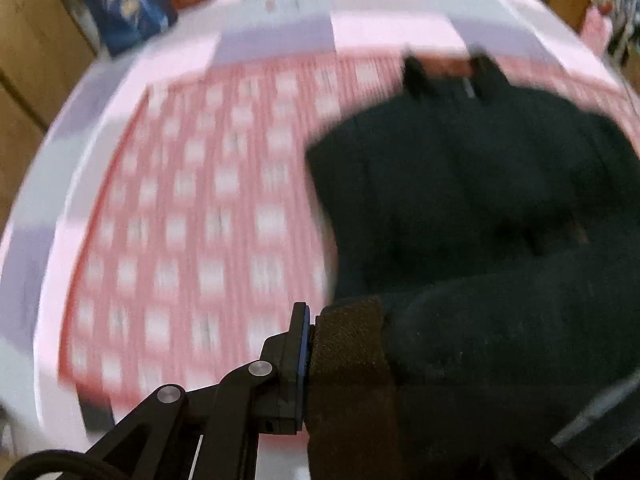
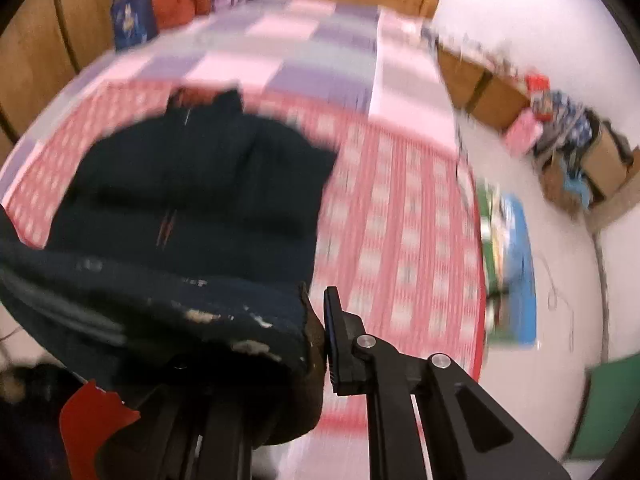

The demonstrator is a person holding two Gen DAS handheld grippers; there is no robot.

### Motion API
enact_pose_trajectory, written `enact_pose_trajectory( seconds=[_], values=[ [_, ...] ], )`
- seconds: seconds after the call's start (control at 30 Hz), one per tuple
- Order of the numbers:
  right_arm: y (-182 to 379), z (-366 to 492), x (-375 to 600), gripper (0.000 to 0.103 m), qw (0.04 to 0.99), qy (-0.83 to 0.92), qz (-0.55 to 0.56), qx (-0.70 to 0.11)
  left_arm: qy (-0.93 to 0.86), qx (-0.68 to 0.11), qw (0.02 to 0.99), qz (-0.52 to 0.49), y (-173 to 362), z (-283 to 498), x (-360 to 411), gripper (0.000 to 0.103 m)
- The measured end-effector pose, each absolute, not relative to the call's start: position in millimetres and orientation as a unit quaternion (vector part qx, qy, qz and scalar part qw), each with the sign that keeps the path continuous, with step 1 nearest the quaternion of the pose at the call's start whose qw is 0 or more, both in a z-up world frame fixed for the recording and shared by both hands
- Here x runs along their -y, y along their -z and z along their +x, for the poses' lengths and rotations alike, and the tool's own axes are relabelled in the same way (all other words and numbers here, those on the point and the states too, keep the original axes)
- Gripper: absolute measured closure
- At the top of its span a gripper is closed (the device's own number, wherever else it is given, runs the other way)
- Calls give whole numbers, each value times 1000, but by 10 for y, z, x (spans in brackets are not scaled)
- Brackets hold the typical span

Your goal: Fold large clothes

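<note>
Garment (image 1: 460, 184): I see its length running away from me, collar far.
Left gripper (image 1: 320, 364): I'm clamped on its hem.
Right gripper (image 2: 316, 340): likewise clamped.

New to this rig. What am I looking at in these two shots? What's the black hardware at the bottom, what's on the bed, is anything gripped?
There is no robot. A person holds a two-finger gripper in each hand, and each has a fisheye camera looking forward along its fingers. That explains the curved edges; the blur is motion.

One picture is from the left gripper, the other from the right gripper. The black linkages at the bottom are the grippers' own fingers.

Both look across a bed with a pink and lilac checked cover. A red and white patterned sheet lies on it, and a dark garment lies on that.

Each gripper is shut on a near edge of the garment, one at each side, lifting it off the bed.
</note>
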State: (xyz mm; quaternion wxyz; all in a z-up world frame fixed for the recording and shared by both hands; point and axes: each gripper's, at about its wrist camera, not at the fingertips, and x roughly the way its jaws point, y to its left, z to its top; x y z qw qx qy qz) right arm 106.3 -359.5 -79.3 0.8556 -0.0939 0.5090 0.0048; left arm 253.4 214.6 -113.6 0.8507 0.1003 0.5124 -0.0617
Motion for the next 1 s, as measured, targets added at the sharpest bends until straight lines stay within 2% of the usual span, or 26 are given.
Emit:
enact_pose_trajectory(
  seconds=[0.17, 0.33, 0.5, 0.63, 0.83, 1.0],
  values=[
    [930, 2535, 3615, 90, 882, 9, -92, -462, 43, -503, 858, 93, 1445, 3973, -2067, 88],
    [1523, 3654, 3643, 89, 865, 31, -81, -494, 22, -555, 823, 119, 2207, 4814, -1942, 88],
    [2275, 4217, 3686, 89, 837, 64, -58, -540, 11, -581, 807, 101, 2758, 5016, -1814, 88],
    [2642, 4325, 3735, 89, 828, 69, -55, -554, 21, -584, 806, 98, 2963, 5009, -1740, 88],
    [2887, 4399, 3773, 89, 824, 72, -49, -560, 24, -589, 802, 93, 3101, 5060, -1702, 88],
    [2974, 4467, 3763, 89, 818, 73, -48, -568, 30, -607, 790, 82, 3069, 5133, -1737, 82]
  ],
)
